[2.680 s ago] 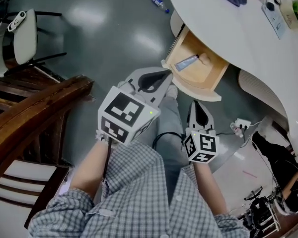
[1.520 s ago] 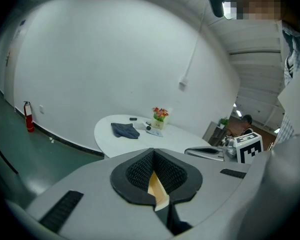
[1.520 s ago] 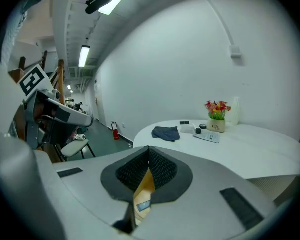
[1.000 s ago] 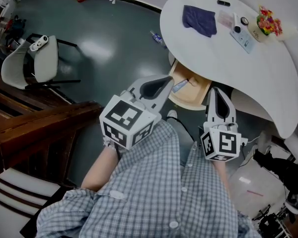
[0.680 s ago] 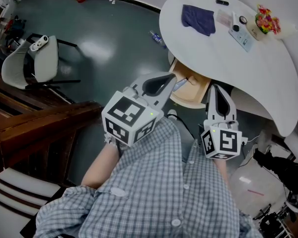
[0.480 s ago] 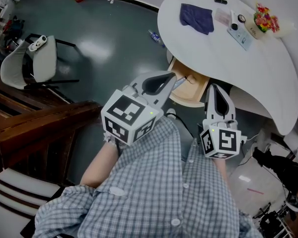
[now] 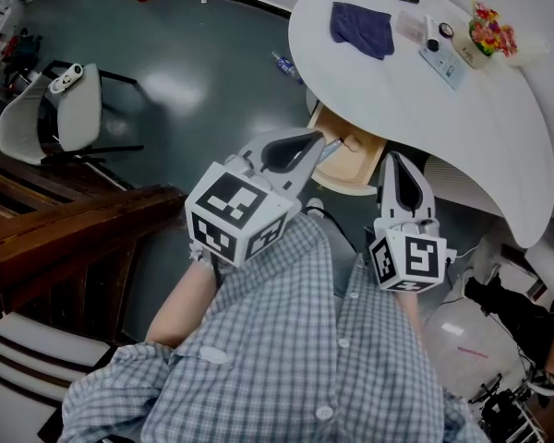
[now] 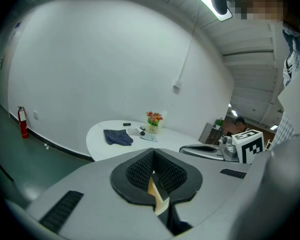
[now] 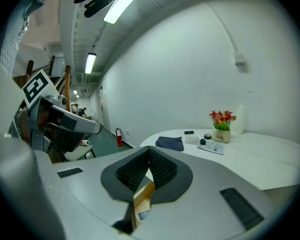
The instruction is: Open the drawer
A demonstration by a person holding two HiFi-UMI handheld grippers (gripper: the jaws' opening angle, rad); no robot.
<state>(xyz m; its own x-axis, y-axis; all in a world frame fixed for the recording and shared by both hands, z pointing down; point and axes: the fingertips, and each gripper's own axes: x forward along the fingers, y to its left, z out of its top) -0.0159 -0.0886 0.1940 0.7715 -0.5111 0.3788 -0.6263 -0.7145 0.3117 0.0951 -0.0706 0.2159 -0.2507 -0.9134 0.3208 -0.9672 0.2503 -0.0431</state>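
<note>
The light wooden drawer (image 7: pixel 358 168) stands pulled out from under the edge of the round white table (image 7: pixel 462 109), with a small blue tube lying in it. My left gripper (image 7: pixel 319 142) is shut and empty, its tip over the drawer's near left corner in the head view. My right gripper (image 7: pixel 394 161) is shut and empty too, beside the drawer's right end. In the left gripper view the left gripper (image 8: pixel 153 157) has its pads closed together. The right gripper (image 9: pixel 149 156) looks the same in its own view, with drawer wood (image 9: pixel 143 196) showing below the pads.
On the table lie a dark blue cloth (image 7: pixel 361 28), a small flower pot (image 7: pixel 491 37) and a few small items. A white chair (image 7: pixel 54 109) stands at the left, a dark wooden rail (image 7: pixel 74 233) near me, a bottle (image 7: pixel 287 64) on the floor.
Since the oldest frame the head view has drawn back, so the whole table shows. The drawer stays open. Both grippers stay shut and have barely shifted over the last second.
</note>
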